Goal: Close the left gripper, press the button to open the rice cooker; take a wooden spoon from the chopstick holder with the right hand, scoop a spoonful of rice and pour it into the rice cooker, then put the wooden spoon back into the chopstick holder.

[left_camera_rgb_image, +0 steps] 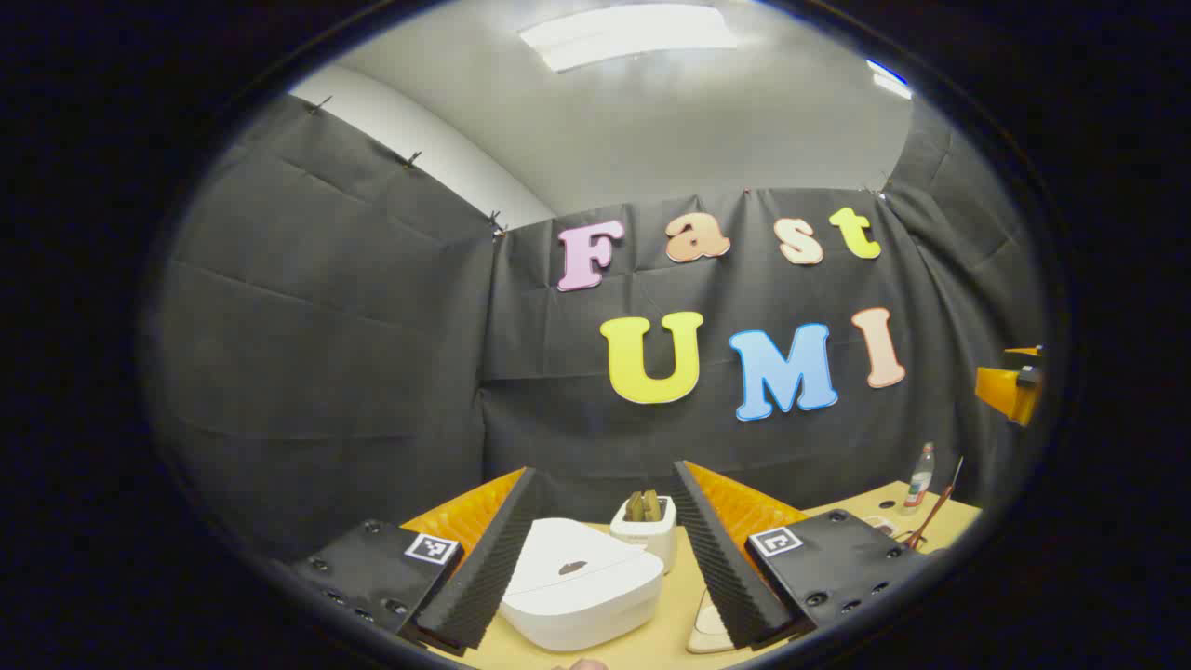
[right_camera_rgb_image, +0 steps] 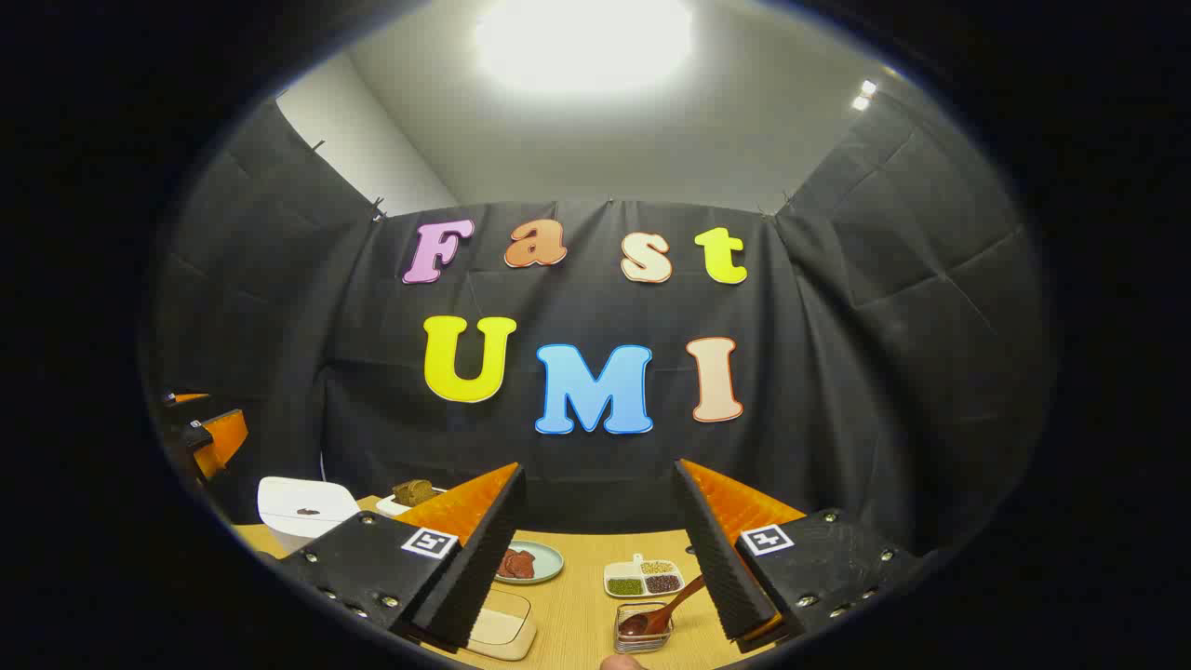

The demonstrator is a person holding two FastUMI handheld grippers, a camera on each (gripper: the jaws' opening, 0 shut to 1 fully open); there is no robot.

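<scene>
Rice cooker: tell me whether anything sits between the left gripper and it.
Nothing visible blocks it. In the left gripper view, the left gripper is open, and the white rice cooker, lid closed, lies directly ahead between its fingers. The white holder stands behind the cooker, out of the path.

worktop (right_camera_rgb_image: 586, 623): light wood | carried: white rice cooker (left_camera_rgb_image: 582, 586), chopstick holder (left_camera_rgb_image: 645, 530), bottle (left_camera_rgb_image: 919, 476), plate (right_camera_rgb_image: 528, 563), divided grain dish (right_camera_rgb_image: 642, 577), glass container holding wooden spoon (right_camera_rgb_image: 662, 609)

Ceiling panels light both views from above; in the right gripper view the ceiling light (right_camera_rgb_image: 584, 42) blows out to white glare. Fisheye bending curves the edges, where detail seems slightly soft and dim.
</scene>
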